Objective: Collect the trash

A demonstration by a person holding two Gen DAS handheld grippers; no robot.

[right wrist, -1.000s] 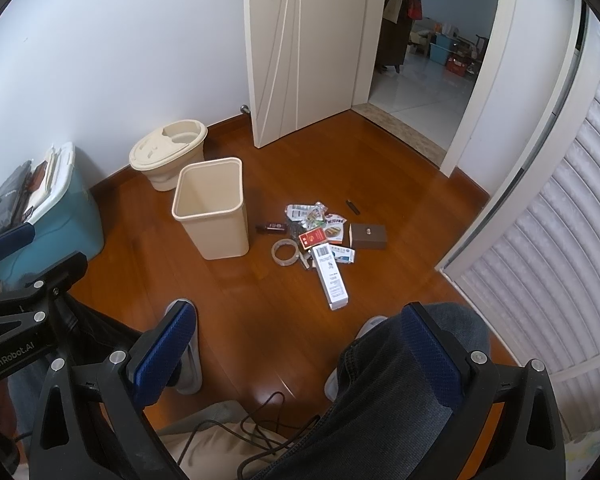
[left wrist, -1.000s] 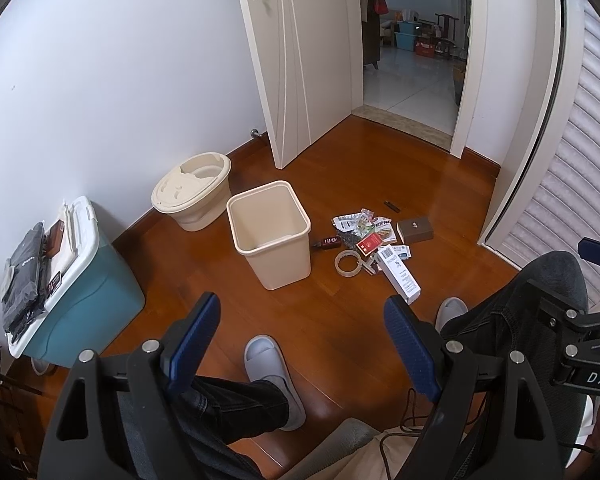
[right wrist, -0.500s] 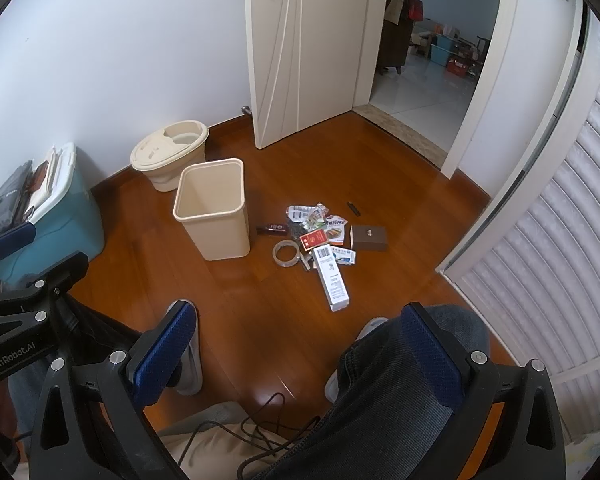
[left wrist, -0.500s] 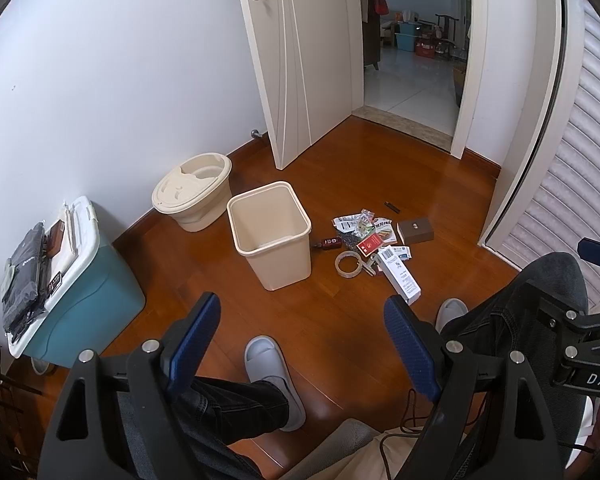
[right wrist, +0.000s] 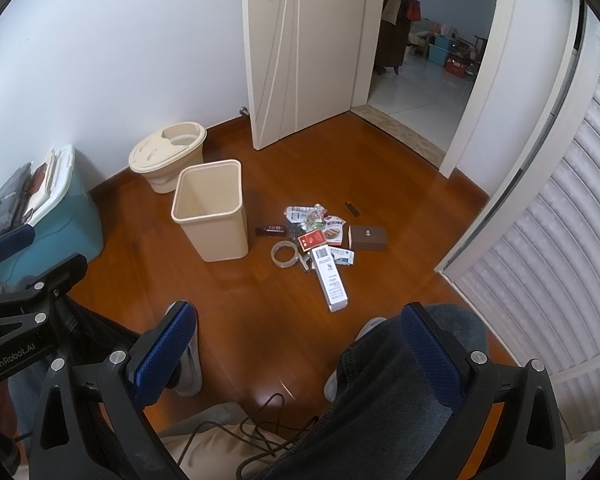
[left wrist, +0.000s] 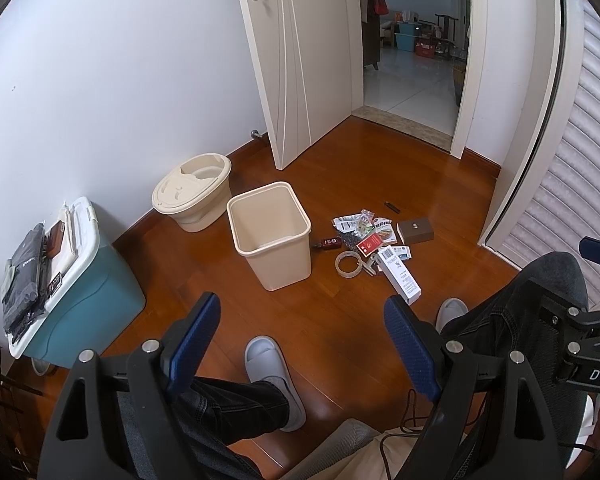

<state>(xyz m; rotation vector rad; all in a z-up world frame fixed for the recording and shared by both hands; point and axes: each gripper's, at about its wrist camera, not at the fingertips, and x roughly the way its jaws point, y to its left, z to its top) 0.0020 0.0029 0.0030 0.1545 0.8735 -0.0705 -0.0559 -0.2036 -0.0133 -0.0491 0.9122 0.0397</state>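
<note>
A beige waste bin [left wrist: 273,236] [right wrist: 213,210] stands empty on the wooden floor. To its right lies a pile of trash: a long white box [left wrist: 400,275] [right wrist: 328,280], a tape roll [left wrist: 348,264] [right wrist: 284,254], a red pack [left wrist: 371,243] [right wrist: 312,238], a brown box [left wrist: 415,231] [right wrist: 368,237], crumpled wrappers [left wrist: 354,222] [right wrist: 306,214] and a small dark bottle [left wrist: 330,243] [right wrist: 271,230]. My left gripper [left wrist: 302,316] and right gripper [right wrist: 297,326] are both open and empty, held well above the floor, short of the pile.
A round beige lidded pail [left wrist: 193,190] stands by the wall. A teal cooler [left wrist: 73,280] with items on top sits at the left. The person's legs and grey slippers [left wrist: 273,376] are below the grippers. An open white door [left wrist: 300,52] and a shutter door [right wrist: 548,248] bound the room.
</note>
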